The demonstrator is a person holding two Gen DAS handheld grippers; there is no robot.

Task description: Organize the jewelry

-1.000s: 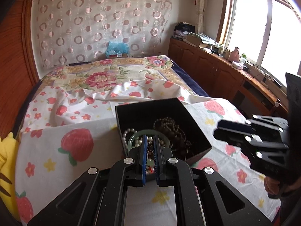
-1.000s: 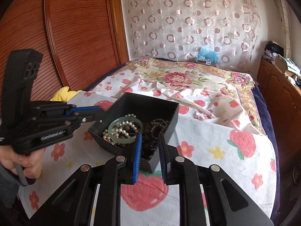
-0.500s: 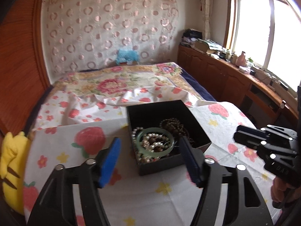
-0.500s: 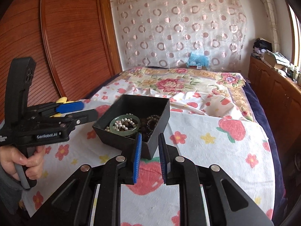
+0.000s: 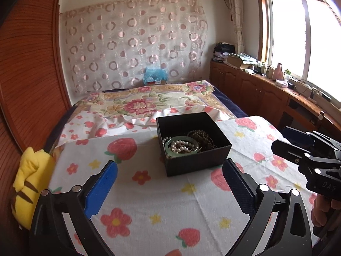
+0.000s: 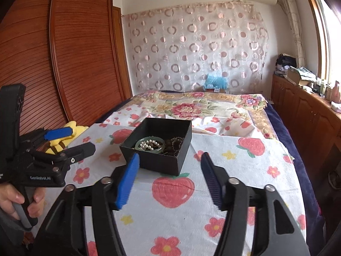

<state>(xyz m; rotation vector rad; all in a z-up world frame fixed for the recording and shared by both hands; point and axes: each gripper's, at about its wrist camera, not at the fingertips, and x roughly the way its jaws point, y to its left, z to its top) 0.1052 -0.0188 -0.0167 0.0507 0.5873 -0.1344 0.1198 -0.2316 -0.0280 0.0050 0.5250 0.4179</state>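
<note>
Sitting on the strawberry-print cloth [image 5: 149, 194] over the bed, the black box [image 5: 192, 144] holds all the jewelry in view: a green bangle [image 5: 181, 146] lies flat in its near-left part with a pearl strand [image 5: 181, 147] bunched inside and under it, and dark bead bracelets [image 5: 200, 138] are heaped to its right. Both tongs hang short of the box with nothing between their pads. The left gripper [image 5: 170, 188] has its jaws spread wide, and the box lies straight ahead of it and a little right of its centre line. The right gripper [image 6: 168, 178] is parted as well, the box's near corner just beyond its left pad [image 6: 127, 180]. From these views the right one looks slightly nearer. The box is turned corner-on to the right tongs but near-wall-on to the left. Whether any piece remains outside the box cannot be told; none shows on the cloth.
</note>
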